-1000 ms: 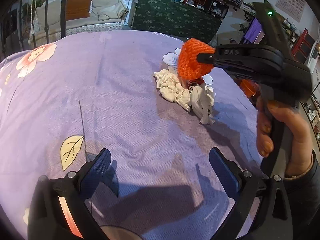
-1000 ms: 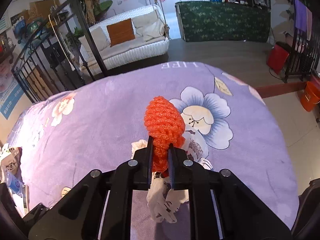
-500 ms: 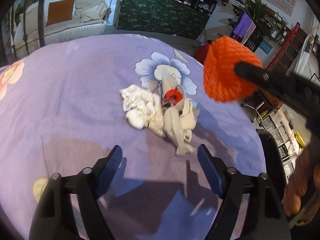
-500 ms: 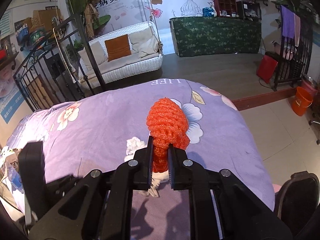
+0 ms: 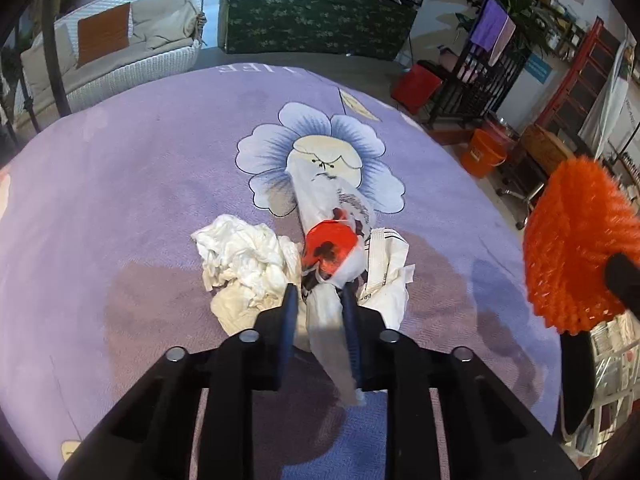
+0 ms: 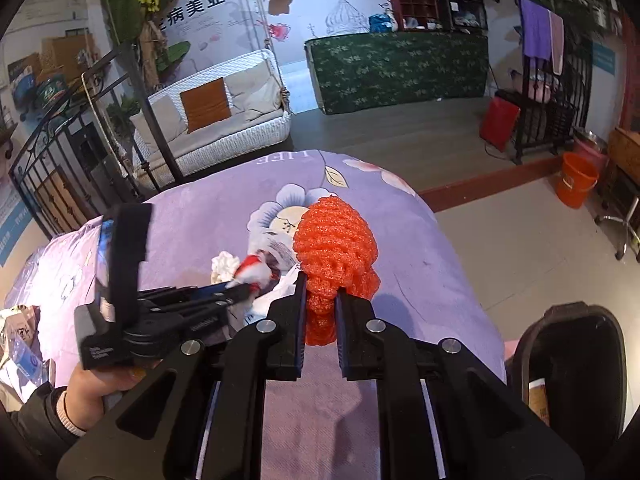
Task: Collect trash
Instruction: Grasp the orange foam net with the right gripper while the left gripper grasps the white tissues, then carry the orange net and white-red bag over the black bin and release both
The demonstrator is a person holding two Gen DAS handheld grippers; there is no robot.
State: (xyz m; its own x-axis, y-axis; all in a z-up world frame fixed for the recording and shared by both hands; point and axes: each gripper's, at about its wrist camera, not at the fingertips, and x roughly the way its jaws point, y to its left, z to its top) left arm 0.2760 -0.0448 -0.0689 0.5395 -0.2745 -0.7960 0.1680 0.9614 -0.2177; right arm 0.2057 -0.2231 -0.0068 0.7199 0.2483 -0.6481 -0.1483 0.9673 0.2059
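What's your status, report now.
Left gripper shut on white wrapper. Right gripper shut on orange foam net. Crumpled tissue remains. Nothing blocking.

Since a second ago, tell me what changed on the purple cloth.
The left tool advanced to the trash pile and closed from wide open onto the white-and-red wrapper. The right tool carried the orange foam net off the pile toward the right. The crumpled tissue stayed put.

A crumpled white plastic bag (image 5: 340,280) with a red print lay bunched on the purple tabletop, touching wadded white tissue (image 5: 240,256); the orange foam net (image 6: 334,248) (squeezed narrow below) hung aloft.
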